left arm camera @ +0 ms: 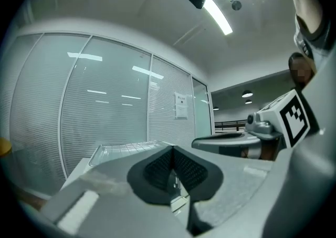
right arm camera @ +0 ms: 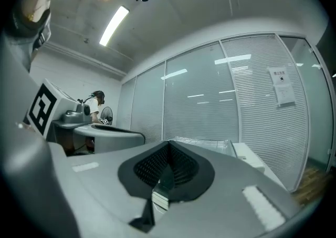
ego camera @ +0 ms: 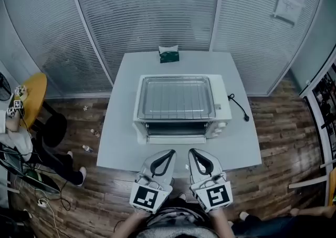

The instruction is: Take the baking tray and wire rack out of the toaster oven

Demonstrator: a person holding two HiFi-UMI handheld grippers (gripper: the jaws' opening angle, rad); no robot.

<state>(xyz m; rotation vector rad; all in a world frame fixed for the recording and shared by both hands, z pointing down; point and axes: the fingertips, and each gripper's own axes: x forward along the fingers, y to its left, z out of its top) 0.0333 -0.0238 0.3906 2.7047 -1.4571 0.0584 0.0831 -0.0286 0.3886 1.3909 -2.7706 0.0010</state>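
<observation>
Though shut pad to pad, hold nothing: so with the jaws of the left gripper (left arm camera: 172, 149) and of the right gripper (right arm camera: 168, 144) alike. Hang side by side, level, over the near edge of the bench (ego camera: 121, 145), clear of everything on it.

Just beyond, at the middle of the bench: toaster oven (ego camera: 221, 112), front toward the near edge, door apparently dropped open, cavity dark and unreadable. On its roof, not inside: baking tray (ego camera: 142, 100), shiny and rimmed, with the bars of the wire rack (ego camera: 176, 97) showing across it. Probably stacked, order of stacking not readable. Looks already out of the oven, then.

Expect thin sheet metal: light, stiff, smooth and slippery under ribbed pads, noisy if dropped, not fragile. Expect the rack to slide on the tray if tilted, and the pair to skate on the painted roof. Take hold at the raised rim, one pair of jaws to each short end, pads across the lip; keep flat while lifting. For the rack alone, pinch an outer frame wire, not a thin cross bar. Mind possible heat, unknowable from here.

Farther out: green packet (ego camera: 169, 54) at the far edge, power cord (ego camera: 239, 106) toward the right edge.
</observation>
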